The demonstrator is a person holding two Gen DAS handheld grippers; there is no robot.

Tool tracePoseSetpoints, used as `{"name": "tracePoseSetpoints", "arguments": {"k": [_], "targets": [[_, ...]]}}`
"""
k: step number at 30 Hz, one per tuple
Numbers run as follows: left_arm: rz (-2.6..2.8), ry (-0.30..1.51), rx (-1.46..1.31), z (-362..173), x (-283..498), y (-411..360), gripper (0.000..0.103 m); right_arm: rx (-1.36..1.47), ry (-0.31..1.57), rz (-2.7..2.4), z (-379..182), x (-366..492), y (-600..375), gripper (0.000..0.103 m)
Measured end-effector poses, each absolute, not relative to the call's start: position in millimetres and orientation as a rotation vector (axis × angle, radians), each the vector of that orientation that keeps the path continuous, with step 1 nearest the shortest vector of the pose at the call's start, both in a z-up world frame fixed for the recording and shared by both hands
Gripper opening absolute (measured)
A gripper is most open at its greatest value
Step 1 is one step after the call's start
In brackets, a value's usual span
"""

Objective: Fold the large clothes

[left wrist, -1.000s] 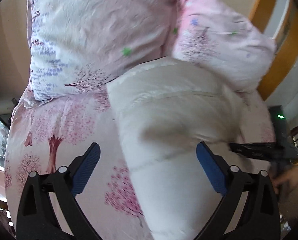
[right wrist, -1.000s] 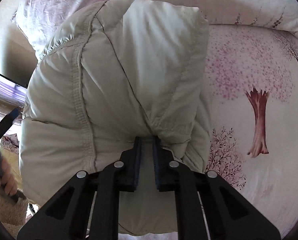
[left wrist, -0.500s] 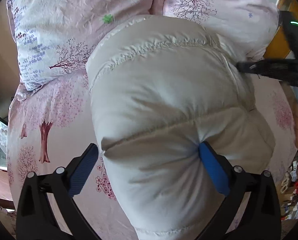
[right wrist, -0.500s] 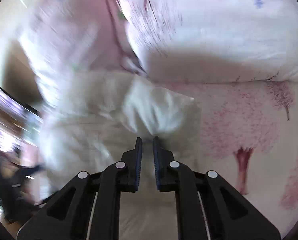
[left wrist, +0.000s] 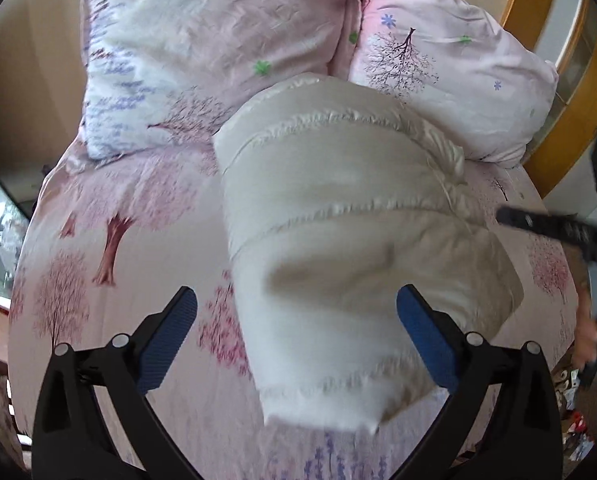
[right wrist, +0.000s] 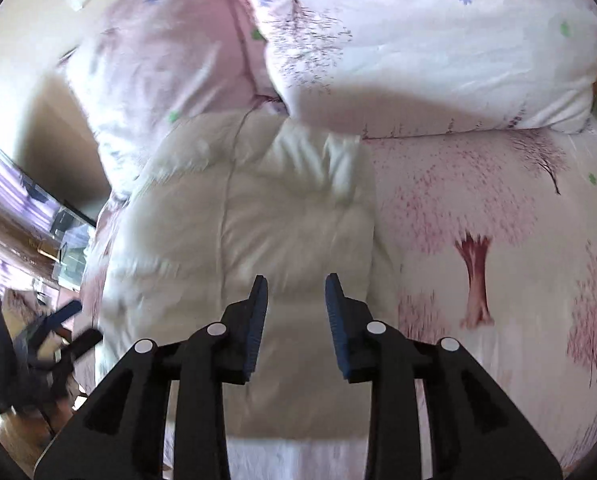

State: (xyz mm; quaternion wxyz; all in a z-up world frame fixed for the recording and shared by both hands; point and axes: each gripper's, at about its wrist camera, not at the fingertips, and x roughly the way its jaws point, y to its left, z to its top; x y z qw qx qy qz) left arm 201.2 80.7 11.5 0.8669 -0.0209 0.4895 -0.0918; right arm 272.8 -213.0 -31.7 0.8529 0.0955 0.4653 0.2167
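Puffy quilted cream jacket, folded, on floral cotton bedsheet

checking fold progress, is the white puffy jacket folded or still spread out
Folded: the jacket lies as a compact, doubled-over bundle on the bedsheet, no sleeves showing.

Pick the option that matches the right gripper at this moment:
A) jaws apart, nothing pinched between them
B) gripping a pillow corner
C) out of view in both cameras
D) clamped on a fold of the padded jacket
A: in the right wrist view the right gripper has just been opening, and its blue pads stand apart above the folded cream padded jacket, with no fabric pinched between them.
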Motion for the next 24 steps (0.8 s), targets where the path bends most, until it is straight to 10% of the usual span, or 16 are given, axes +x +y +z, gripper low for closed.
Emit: {"name": "tracePoseSetpoints", "arguments": {"k": [24], "targets": [[-0.118, 1.03, 0.08, -30.2, 162.0, 62.1, 0.101, 0.14, 0.94, 0.302, -97.1, 233.0, -215.9, 0.033]]}}
